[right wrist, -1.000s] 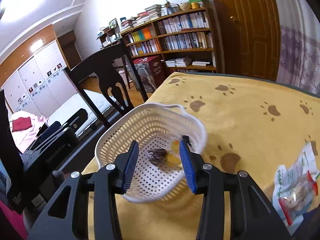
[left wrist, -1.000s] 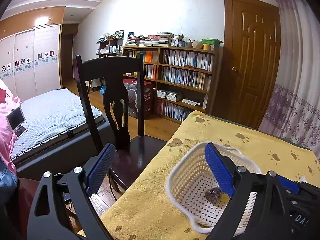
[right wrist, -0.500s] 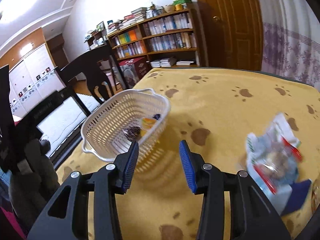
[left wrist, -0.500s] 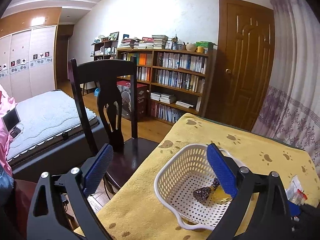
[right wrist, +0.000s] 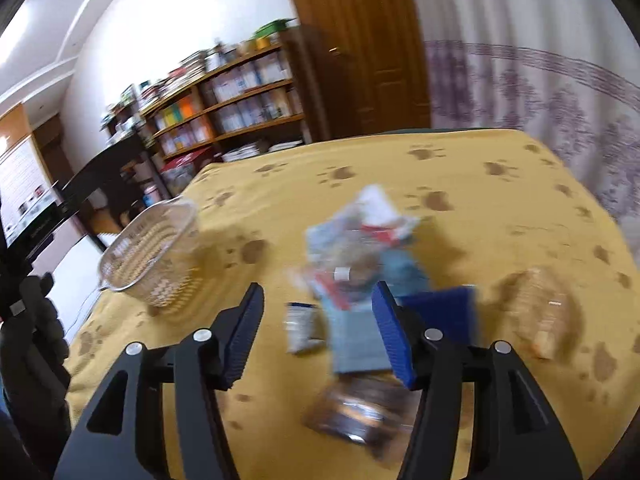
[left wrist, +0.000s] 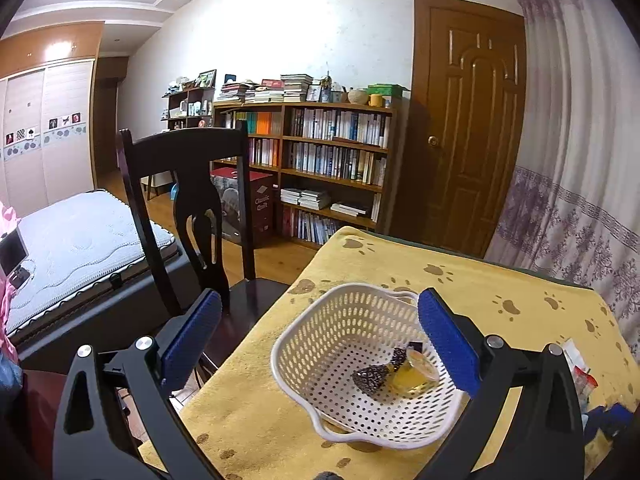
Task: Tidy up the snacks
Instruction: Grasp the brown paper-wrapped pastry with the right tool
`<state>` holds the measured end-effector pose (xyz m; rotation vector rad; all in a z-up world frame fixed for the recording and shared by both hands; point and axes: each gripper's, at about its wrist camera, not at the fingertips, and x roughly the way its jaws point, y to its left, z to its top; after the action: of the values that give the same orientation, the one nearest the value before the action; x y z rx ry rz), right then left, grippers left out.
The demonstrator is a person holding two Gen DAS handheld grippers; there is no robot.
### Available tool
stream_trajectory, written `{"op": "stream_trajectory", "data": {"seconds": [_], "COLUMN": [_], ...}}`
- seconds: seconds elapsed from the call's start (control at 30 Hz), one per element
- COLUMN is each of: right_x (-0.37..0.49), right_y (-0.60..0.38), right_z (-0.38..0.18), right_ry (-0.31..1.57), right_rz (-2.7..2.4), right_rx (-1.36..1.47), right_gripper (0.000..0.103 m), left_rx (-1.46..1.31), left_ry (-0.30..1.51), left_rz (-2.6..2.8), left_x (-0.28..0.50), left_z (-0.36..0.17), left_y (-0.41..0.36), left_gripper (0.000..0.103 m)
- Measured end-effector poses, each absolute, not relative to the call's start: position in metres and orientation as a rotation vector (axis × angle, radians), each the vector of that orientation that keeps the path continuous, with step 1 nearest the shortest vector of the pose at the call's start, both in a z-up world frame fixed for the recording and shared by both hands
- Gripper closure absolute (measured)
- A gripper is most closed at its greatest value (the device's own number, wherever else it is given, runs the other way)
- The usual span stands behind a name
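White perforated plastic basket (left wrist: pixel 360 364) sits at the near-left corner of the yellow paw-print cloth (left wrist: pixel 472 292), with two or three small wrapped snacks in the bottom: a dark patterned one (left wrist: pixel 370 377) and a yellow one (left wrist: pixel 416 376) touching it.

Left gripper (left wrist: pixel 320 344) hangs above and short of the basket, jaws wide apart, holding nothing.

Right gripper (right wrist: pixel 318 338) is also spread and empty, pointed at the loose pile (right wrist: pixel 356 280) of packets right of the basket (right wrist: pixel 152 256). That view is motion-blurred, so packet detail is unreliable.

Step, as I read it: between picks, lining up on the next snack.

Pile looks like:
- crinkly white/light-blue packet with red print, far side
- small dark-and-white sachet (right wrist: pixel 302 326) near-left, just ahead of the left finger
- blue flat pack (right wrist: pixel 444 312) right of the right finger
- clear wrapped item (right wrist: pixel 360 412) nearest the camera
- pale brown wrapped item (right wrist: pixel 540 312) off to the right, apart from the rest

Next move calls for singling out one packet: they overlap, and the film is thin and slippery. Sachet looks the easiest target.
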<state>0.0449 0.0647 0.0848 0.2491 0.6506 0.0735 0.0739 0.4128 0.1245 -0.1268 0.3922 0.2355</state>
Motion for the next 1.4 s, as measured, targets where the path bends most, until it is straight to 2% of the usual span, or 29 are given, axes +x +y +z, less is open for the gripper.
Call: {"op": "stream_trajectory", "data": {"seconds": [0.13, 0.53, 0.7, 0.97, 1.0, 1.1, 1.13, 1.4], "right_x": [0.03, 0.036, 0.057, 0.082, 0.081, 0.081, 0.08, 0.063], "right_y": [0.024, -0.075, -0.082, -0.085, -0.082, -0.075, -0.072, -0.077], "right_z": [0.082, 0.051, 0.029, 0.002, 0.001, 0.001, 0.001, 0.005], "right_ry": [0.626, 0.699, 0.768, 0.825, 0.816, 0.816, 0.815, 0.752], "right_rz": [-0.025, -0.217, -0.212, -0.174, -0.181, -0.189, -0.191, -0.211], "right_rx": [0.265, 0.354, 0.344, 0.362, 0.35, 0.304, 0.29, 0.339], "right_gripper": [0.038, 0.034, 0.028, 0.024, 0.025, 0.035, 0.044, 0.048], "left_rx": [-0.109, -0.092, -0.085, -0.078, -0.077, -0.075, -0.073, -0.033], "left_ry": [0.381, 0.361, 0.358, 0.358, 0.358, 0.363, 0.366, 0.36], "left_rz": [0.214, 0.164, 0.153, 0.141, 0.139, 0.128, 0.122, 0.087], "left_x": [0.07, 0.062, 0.06, 0.059, 0.059, 0.06, 0.06, 0.06], "left_z": [0.128, 0.136, 0.137, 0.138, 0.138, 0.137, 0.137, 0.136], "left_y": [0.406, 0.394, 0.392, 0.389, 0.388, 0.385, 0.384, 0.37], "left_gripper": [0.003, 0.003, 0.003, 0.003, 0.003, 0.003, 0.003, 0.003]}}
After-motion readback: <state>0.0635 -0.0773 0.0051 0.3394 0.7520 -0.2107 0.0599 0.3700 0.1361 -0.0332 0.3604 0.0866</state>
